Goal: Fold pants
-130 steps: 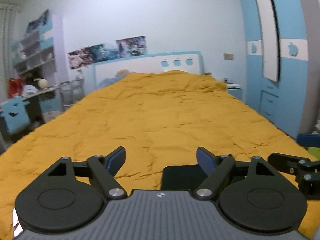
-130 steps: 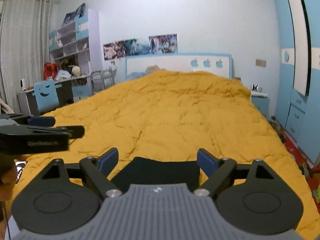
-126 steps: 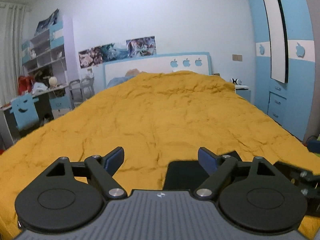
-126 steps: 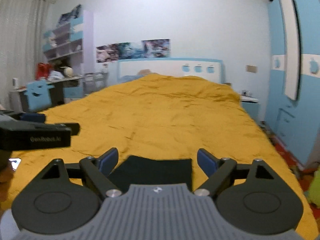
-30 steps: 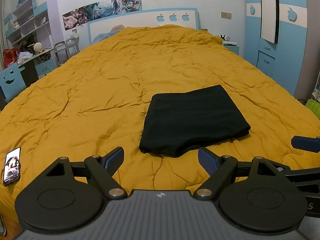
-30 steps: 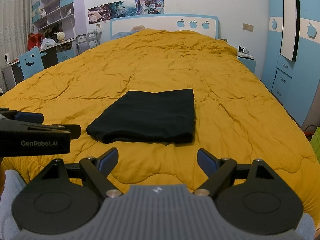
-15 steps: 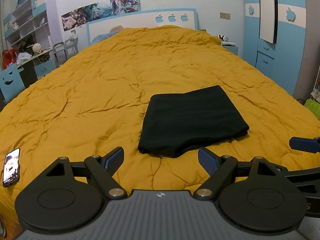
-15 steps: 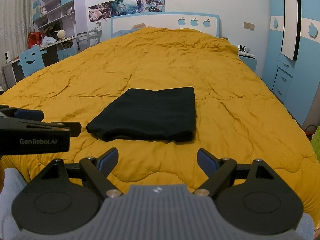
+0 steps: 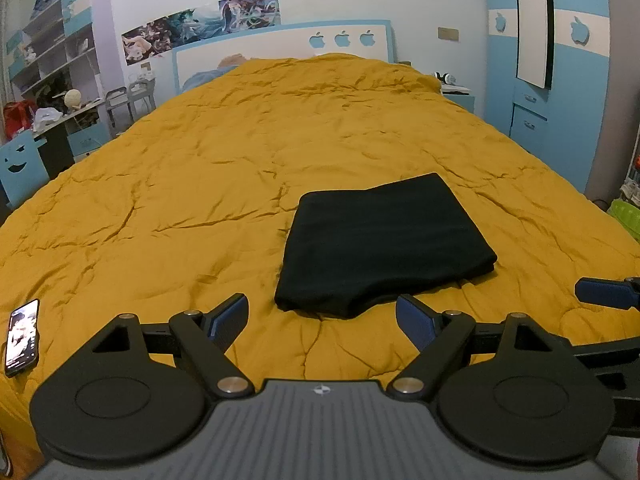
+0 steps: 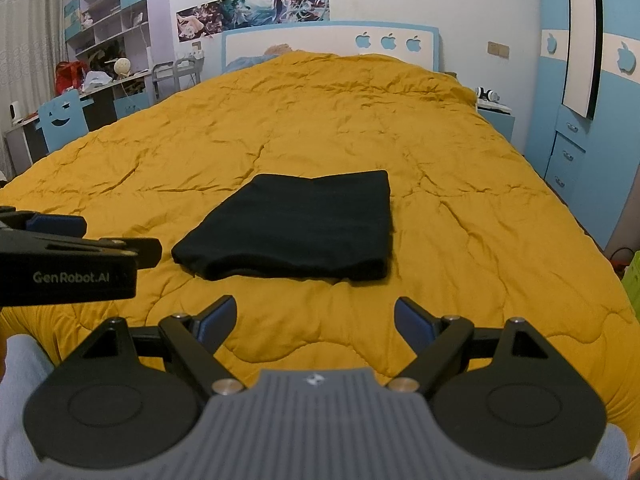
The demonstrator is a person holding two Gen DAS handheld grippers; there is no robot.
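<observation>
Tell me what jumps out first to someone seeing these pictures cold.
The mustard-yellow quilt fills both views, and the black pants lie on it, folded into a neat rectangle, near the foot of the bed. Both the left gripper and the right gripper hang open, short of it. A phone lies at the quilt's left edge.

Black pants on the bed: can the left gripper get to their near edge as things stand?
Probably yes. The left gripper is open and holds nothing, and the folded black pants lie just ahead of it on the yellow quilt with only bare quilt between. The right gripper sits off to the side.
</observation>
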